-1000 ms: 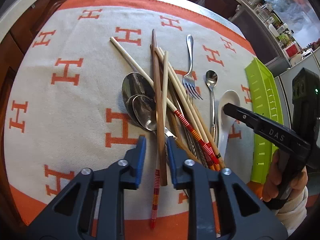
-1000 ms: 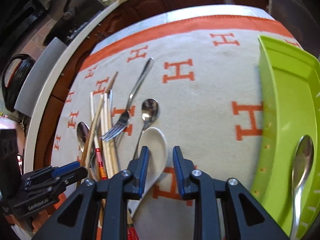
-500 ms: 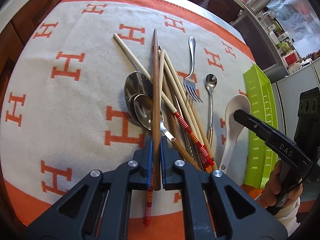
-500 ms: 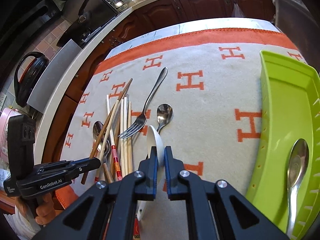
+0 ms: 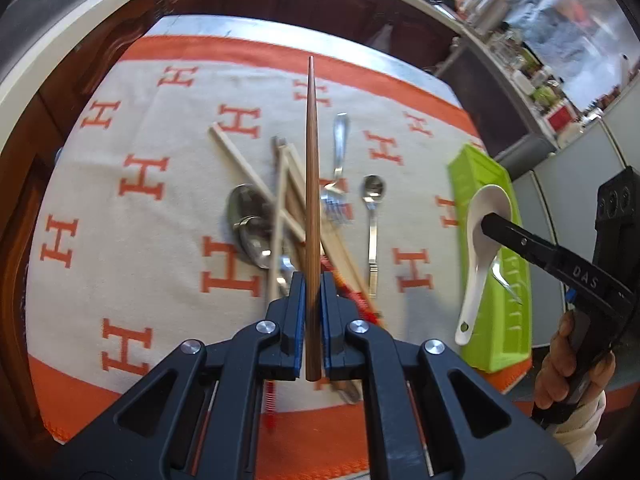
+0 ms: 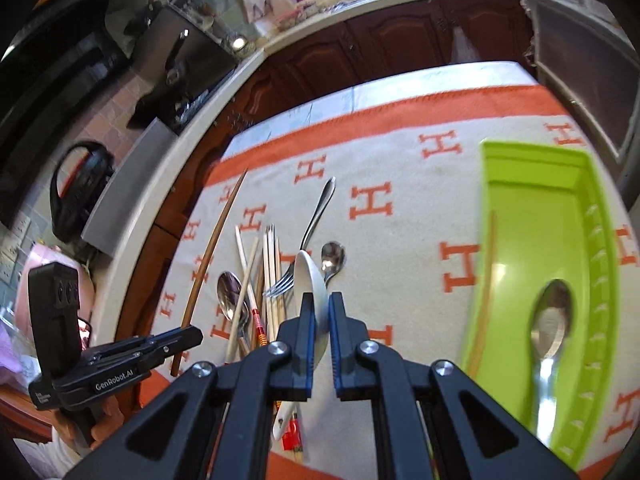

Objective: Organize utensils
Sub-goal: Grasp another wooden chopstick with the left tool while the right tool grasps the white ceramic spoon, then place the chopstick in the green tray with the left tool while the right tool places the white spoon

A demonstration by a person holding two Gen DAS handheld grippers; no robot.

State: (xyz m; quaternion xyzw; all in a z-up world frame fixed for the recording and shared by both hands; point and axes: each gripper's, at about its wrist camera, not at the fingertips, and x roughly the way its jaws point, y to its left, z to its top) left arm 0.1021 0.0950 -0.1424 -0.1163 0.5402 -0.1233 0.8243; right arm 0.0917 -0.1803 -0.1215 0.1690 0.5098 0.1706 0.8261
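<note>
Utensils (image 5: 296,216) heaped on cloth (image 5: 132,220) beside green tray (image 6: 536,240).

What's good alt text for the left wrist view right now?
The left tongs grip a dark wooden chopstick, pointing away over a cream cloth with orange H marks. Below lie pale chopsticks, a fork and metal spoons. At right, the right tongs hold a white ceramic spoon over a green tray.
</note>
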